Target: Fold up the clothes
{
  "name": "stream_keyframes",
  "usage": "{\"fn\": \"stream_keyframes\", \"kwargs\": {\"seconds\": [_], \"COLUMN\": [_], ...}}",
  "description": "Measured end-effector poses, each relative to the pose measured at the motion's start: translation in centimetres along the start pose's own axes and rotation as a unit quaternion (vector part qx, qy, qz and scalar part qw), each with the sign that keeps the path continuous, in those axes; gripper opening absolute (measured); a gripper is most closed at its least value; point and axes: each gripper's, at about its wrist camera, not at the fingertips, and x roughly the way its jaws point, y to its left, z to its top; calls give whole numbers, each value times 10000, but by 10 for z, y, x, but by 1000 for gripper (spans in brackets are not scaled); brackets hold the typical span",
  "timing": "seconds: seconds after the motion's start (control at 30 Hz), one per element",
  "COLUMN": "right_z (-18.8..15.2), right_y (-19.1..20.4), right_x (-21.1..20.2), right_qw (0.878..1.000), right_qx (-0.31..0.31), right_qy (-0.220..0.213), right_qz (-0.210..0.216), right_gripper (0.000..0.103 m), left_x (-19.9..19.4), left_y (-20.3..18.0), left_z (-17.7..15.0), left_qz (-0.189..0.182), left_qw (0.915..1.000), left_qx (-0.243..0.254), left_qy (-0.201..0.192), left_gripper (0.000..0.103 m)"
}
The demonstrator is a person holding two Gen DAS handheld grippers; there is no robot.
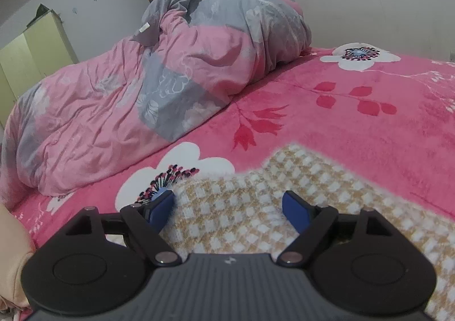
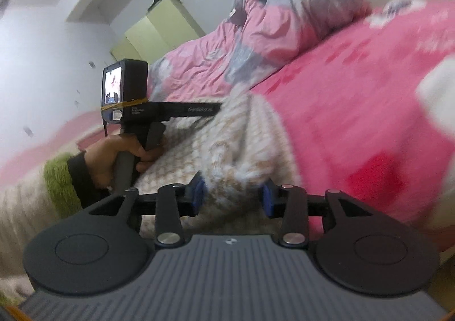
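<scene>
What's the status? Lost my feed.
Left gripper open over checked sweater. Right gripper open, sweater bunched between fingers. Crumpled duvet beside, not obstructing.

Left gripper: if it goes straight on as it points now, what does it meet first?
Probably the checked garment, already under the open left gripper. Past that lie the pink blanket and the quilt; depth is unclear.

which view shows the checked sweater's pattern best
The left wrist view: the fuzzy tan-and-white checked knit sweater lies sharp and flat on the pink floral blanket, beneath the open left tool. The right wrist view shows it motion-blurred and bunched, pattern washed out, between the right tool's parted fingers.
</scene>
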Motion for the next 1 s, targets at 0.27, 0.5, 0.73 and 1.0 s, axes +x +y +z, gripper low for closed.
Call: {"fn": "stream_keyframes", "kwargs": {"seconds": [0.27, 0.5, 0.73, 1.0], "right_z": [29, 36, 17, 20], "right_y": [57, 89, 46, 42], "right_x": [-10, 25, 77, 85], "right_qw": [9757, 9616, 9690, 9729], "right_qx": [-1986, -2719, -2219, -1988], "right_qy": [-224, -6, 1019, 1104], "right_qz": [-894, -373, -383, -411], "right_gripper": [29, 18, 2, 2], "left_x": [4, -3, -35, -152], "left_y": [8, 13, 32, 80], "left_z": [-3, -5, -12, -79], "left_qz": [-187, -267, -546, -1279], "left_qw": [9997, 9993, 9964, 9749], "left_qx": [-167, -240, -499, -1497], "left_qy": [50, -41, -423, -1037], "left_gripper": [84, 84, 85, 92]}}
